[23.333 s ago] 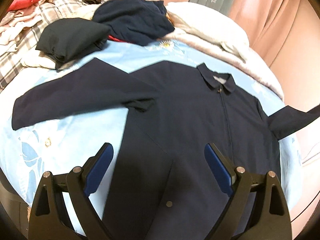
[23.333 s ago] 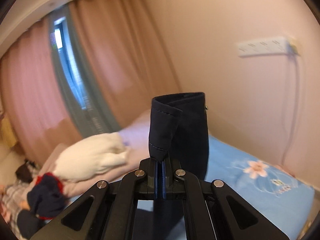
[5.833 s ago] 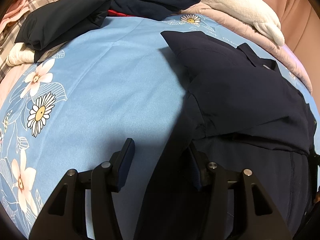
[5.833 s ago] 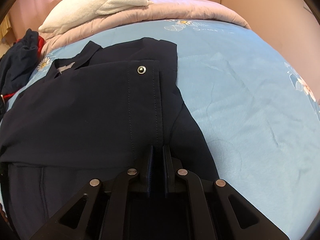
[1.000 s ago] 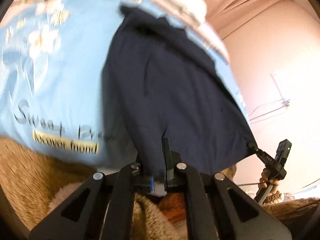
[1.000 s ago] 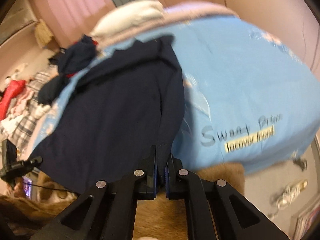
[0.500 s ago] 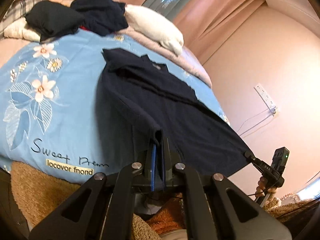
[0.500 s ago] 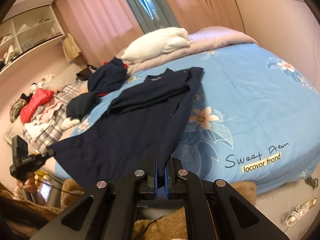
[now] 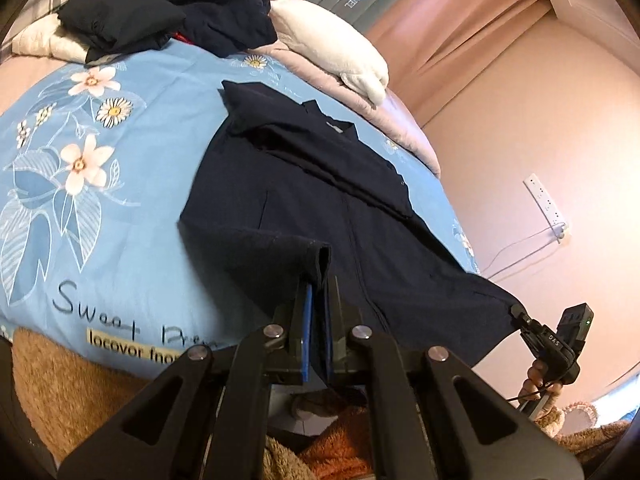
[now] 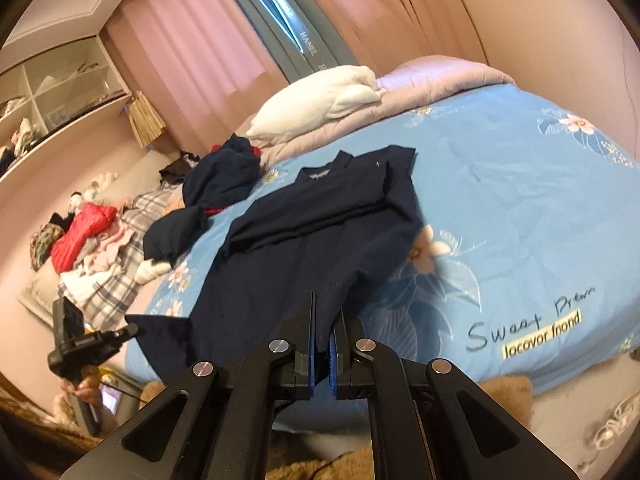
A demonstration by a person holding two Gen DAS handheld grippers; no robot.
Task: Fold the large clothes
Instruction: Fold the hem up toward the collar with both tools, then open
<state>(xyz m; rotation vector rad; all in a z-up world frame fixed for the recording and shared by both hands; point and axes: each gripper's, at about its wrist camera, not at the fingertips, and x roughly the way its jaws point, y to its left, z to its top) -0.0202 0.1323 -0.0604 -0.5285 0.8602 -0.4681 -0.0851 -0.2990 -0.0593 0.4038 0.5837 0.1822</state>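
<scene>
Since half a second ago the hem of the navy jacket has risen a little higher off the bed, and the far collar end still lies flat on the blue floral bedspread. The left tongs are pressed together, pinching the near left hem corner; the right tongs are likewise clamped on the near right hem corner, so the lower edge hangs stretched between them above the bed's near edge. The sleeves lie folded across the chest.

On the bedspread near the tongs reads "Sweet Dream" in script, with a yellow label, seemingly "locovor fnond". The grey window frame beyond the white pillow bears "HANEL". Dark clothes lie piled far left.
</scene>
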